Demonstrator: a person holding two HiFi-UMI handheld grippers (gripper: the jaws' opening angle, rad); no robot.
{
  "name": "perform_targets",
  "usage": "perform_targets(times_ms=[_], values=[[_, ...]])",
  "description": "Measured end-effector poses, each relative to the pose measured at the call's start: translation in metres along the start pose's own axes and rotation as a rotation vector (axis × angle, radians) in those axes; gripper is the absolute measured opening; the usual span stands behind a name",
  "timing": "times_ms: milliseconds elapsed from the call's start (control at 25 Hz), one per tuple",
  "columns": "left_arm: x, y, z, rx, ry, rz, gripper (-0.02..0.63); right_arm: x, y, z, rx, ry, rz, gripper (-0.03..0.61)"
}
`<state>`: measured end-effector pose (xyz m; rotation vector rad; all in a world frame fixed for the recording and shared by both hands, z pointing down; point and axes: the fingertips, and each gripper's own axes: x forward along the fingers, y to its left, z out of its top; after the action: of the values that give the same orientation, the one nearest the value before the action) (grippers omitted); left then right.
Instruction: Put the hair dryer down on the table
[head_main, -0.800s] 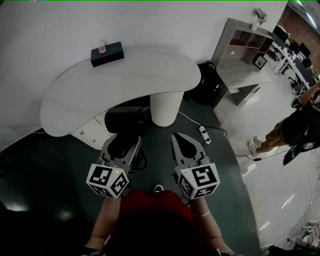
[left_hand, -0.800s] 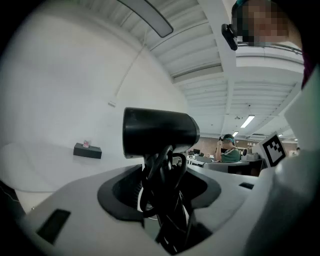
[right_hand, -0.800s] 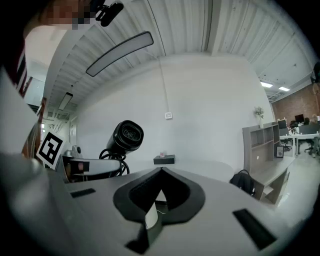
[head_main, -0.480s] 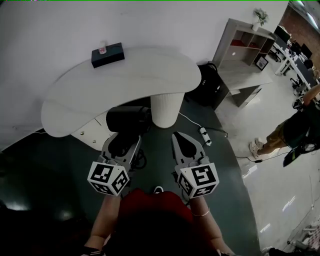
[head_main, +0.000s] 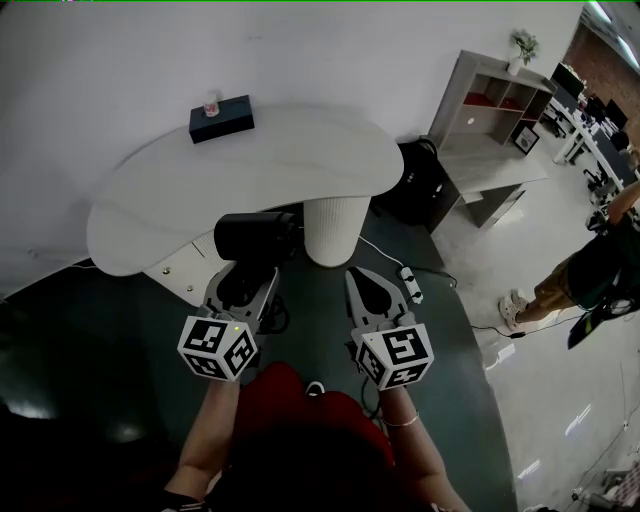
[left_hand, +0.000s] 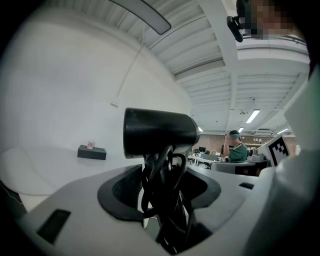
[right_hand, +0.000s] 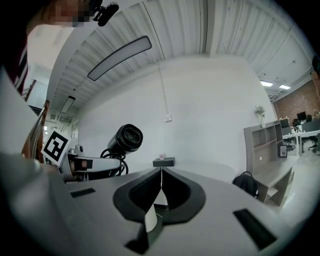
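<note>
A black hair dryer (head_main: 256, 236) with its cord wound round the handle stands upright in my left gripper (head_main: 243, 283), whose jaws are shut on the handle and cord. In the left gripper view the dryer's barrel (left_hand: 159, 132) sits above the jaws and the looped cord (left_hand: 162, 192) fills the gap. It hangs in the air in front of the near edge of the white curved table (head_main: 190, 190). My right gripper (head_main: 375, 290) is level beside it, shut with nothing between its jaws. The right gripper view shows the hair dryer (right_hand: 125, 140) to the left.
A black box (head_main: 221, 118) with a small pink-topped item lies at the table's far edge. A white ribbed pedestal (head_main: 331, 227) holds the table up. A black bag (head_main: 415, 180), a power strip (head_main: 410, 284), grey shelving (head_main: 495, 95) and a person (head_main: 585, 280) are to the right.
The view has shifted slightly, so the table sits a little lower in the frame. Both grippers keep their pose and the dryer stays in the left one.
</note>
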<state>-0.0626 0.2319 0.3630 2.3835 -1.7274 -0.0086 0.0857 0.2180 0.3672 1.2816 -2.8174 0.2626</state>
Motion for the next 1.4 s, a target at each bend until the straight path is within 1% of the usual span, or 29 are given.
perform_targets(times_ms=[200, 440, 560, 840, 1040, 1240, 1400], values=[[0.010, 0.011, -0.006, -0.024, 0.009, 0.009, 0.229, 0.013, -0.008, 0.002, 0.026, -0.033, -0.013, 0.015], [0.037, 0.028, -0.008, -0.013, 0.016, 0.004, 0.229, 0.036, -0.026, -0.002, 0.034, -0.034, -0.043, 0.015], [0.056, 0.044, -0.008, -0.010, 0.025, 0.004, 0.229, 0.058, -0.034, -0.004, 0.032, -0.019, -0.055, 0.015], [0.106, 0.085, -0.009, -0.034, 0.056, -0.030, 0.229, 0.123, -0.050, -0.001, 0.039, 0.001, -0.077, 0.015], [0.142, 0.116, 0.001, -0.023, 0.072, -0.053, 0.229, 0.168, -0.061, 0.005, 0.045, 0.017, -0.090, 0.015], [0.171, 0.139, 0.003, -0.048, 0.090, -0.083, 0.227, 0.195, -0.077, 0.006, 0.066, 0.026, -0.127, 0.015], [0.190, 0.157, 0.006, -0.043, 0.108, -0.095, 0.227, 0.217, -0.086, 0.005, 0.074, 0.040, -0.151, 0.015]])
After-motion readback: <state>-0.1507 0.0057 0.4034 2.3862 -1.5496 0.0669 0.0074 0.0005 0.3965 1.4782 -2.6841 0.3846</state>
